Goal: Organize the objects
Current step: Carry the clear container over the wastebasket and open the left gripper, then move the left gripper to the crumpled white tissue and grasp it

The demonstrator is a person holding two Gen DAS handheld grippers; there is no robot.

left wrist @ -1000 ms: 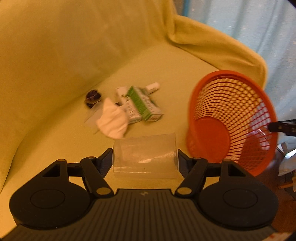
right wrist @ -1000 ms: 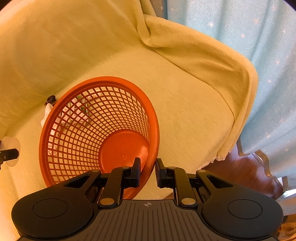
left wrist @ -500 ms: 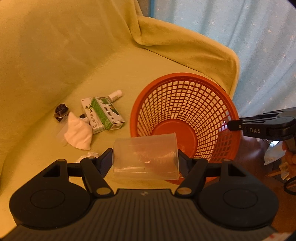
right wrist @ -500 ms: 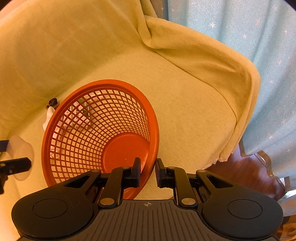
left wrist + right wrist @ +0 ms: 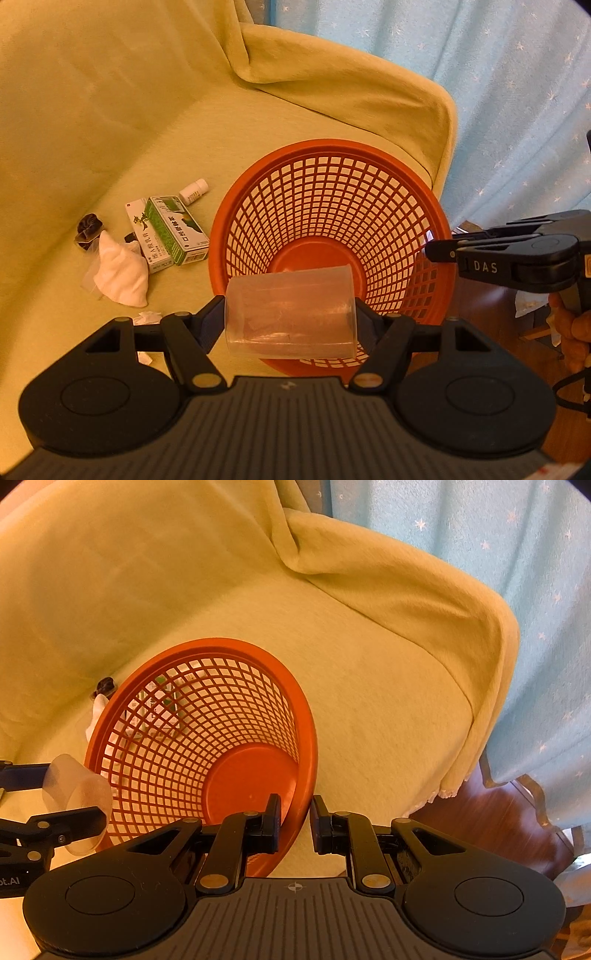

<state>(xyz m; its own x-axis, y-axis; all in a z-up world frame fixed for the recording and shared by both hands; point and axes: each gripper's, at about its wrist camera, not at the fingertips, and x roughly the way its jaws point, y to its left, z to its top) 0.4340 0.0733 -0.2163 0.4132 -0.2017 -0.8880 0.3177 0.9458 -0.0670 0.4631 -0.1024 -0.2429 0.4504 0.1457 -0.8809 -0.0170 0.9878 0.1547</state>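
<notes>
My left gripper (image 5: 290,325) pinches a clear plastic cup (image 5: 291,314) sideways between its fingers, holding it at the near rim of an orange mesh basket (image 5: 332,221) that sits tilted on a sofa draped in a yellow-green blanket (image 5: 110,92). My right gripper (image 5: 293,823) clamps the basket's rim, one finger inside the wall and one outside; the basket's solid base (image 5: 251,779) faces that camera and nothing lies in it. From the right wrist, the cup (image 5: 75,794) shows at the left, just beside the basket's outer wall. On the seat to the left of the basket lie two green-and-white medicine boxes (image 5: 166,229) touching each other, a small white bottle (image 5: 194,190) just beyond them, a crumpled white cloth (image 5: 120,275) and a small dark object (image 5: 88,227) I cannot identify. White paper scraps (image 5: 147,317) sit near my left gripper's finger. A pale blue curtain with stars (image 5: 498,92) hangs behind the sofa, over a wooden floor (image 5: 491,812).
</notes>
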